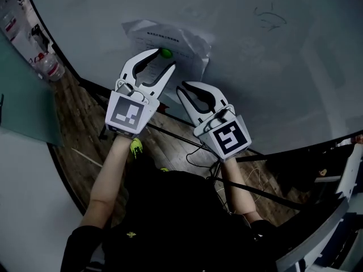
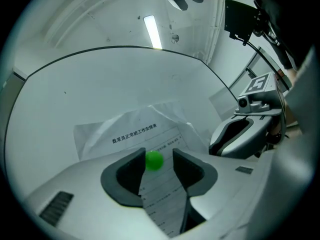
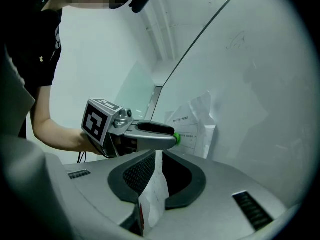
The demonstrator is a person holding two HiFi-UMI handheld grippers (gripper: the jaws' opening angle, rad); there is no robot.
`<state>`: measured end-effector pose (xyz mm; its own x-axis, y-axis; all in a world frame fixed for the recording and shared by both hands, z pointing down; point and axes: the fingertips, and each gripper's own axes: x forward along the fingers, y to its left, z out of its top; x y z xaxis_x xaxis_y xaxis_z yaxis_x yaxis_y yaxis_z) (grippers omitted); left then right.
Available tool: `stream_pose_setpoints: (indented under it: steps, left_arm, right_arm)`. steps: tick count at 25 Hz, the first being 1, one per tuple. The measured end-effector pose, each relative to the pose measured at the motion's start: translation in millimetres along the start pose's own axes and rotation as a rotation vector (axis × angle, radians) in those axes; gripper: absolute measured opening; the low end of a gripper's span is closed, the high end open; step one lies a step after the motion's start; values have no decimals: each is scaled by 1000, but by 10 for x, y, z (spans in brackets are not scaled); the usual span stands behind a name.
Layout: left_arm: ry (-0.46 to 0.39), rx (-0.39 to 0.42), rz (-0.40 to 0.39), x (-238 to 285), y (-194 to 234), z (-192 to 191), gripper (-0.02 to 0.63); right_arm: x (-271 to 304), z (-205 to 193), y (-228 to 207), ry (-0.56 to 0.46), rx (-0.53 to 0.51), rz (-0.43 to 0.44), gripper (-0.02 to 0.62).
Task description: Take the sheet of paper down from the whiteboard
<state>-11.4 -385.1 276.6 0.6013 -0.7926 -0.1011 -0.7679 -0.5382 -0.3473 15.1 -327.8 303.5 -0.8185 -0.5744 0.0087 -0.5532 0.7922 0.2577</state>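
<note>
Now left gripper (image 1: 164, 60) spread wide around magnet (image 1: 165, 52); right gripper (image 1: 185, 89) slightly parted, sheet (image 1: 184, 41) between.

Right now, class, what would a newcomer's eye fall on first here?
A green magnet pins a crumpled sheet to the whiteboard, between the open jaws of the left gripper. Part of the sheet stands between the parted jaws of the right gripper.
</note>
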Motion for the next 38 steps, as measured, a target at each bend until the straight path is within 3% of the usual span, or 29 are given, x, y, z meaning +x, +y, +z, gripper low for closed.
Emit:
stream_pose_setpoints:
  steps: [3,8,27,38]
  left_arm:
    - [24,51,17,7,-1,-18,169]
    - [74,223,101,43,30,-80,169]
    - [44,236,87,117,6,-66,166]
    - [49,291,82,116,32,-65,141]
  right_arm:
    - [-9,16,-40,-5,-2,-10,58]
    - [-18,18,-71,-4,-5,-17,58]
    - [-111,32,-202,7,-13,-61,60]
    - [-126,257,-402,44,-145,-158,61]
